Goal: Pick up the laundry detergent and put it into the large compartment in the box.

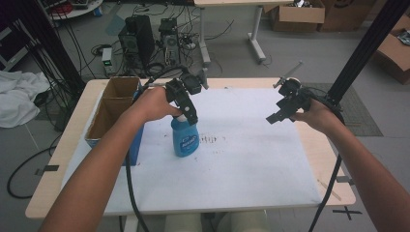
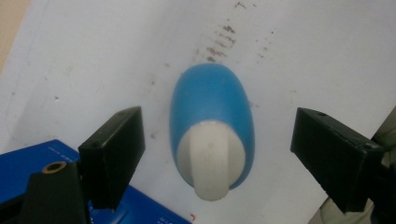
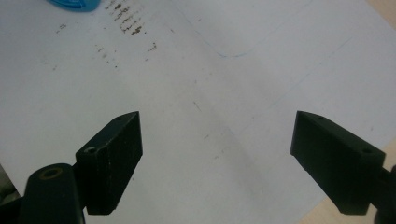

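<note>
The blue bottle [image 1: 185, 137] stands upright on the white sheet [image 1: 251, 159], just beside the cardboard box [image 1: 113, 104]. Your left gripper [image 2: 217, 154] hovers over its white cap [image 2: 211, 158], jaws spread wide on both sides, not touching. Smooth rounded plastic looks slippery and probably light; grip the narrower cap. Your right gripper [image 3: 217, 158] hangs open, well apart.

Table cover: we note a white sheet [image 1: 251, 159] over the wooden table [image 1: 72, 140], with brown smudges [image 1: 210, 139] near its middle.
Left edge: we see an open cardboard box [image 1: 112, 107] with a blue side.
Floor beyond: we log a black computer tower [image 1: 139, 38], tangled cables [image 1: 159, 9] and cardboard boxes [image 1: 297, 14].
Far left: white cloth [image 1: 17, 101] on the floor.
</note>
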Tool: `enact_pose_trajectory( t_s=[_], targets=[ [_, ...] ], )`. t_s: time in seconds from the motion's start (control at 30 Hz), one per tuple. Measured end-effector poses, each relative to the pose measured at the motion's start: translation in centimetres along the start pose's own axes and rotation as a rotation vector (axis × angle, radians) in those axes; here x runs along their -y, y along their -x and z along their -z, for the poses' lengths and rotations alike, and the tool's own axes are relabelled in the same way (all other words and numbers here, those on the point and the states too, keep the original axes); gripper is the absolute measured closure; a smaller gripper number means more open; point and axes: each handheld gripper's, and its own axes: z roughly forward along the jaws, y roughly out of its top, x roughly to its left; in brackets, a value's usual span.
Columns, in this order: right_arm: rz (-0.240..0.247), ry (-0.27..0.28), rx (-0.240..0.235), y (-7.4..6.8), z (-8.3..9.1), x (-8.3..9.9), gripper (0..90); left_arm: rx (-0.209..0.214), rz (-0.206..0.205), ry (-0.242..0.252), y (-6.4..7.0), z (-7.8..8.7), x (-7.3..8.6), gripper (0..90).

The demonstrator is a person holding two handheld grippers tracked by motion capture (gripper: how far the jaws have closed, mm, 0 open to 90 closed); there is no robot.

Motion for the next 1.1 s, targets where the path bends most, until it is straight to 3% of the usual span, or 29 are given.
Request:
enact_pose_trajectory(
  t_s=[0.43, 1.1],
  targets=[
    [-0.006, -0.004, -0.006, 0.2, -0.4, 0.2, 16.9, 0.030, -0.021, -0.025, 0.0, -2.3, 0.0, 18.4],
    [-0.009, -0.003, -0.013, 0.2, -0.6, 0.5, 16.9, 0.037, -0.001, -0.058, 0.1, -5.0, 0.7, 18.7]
  ],
)
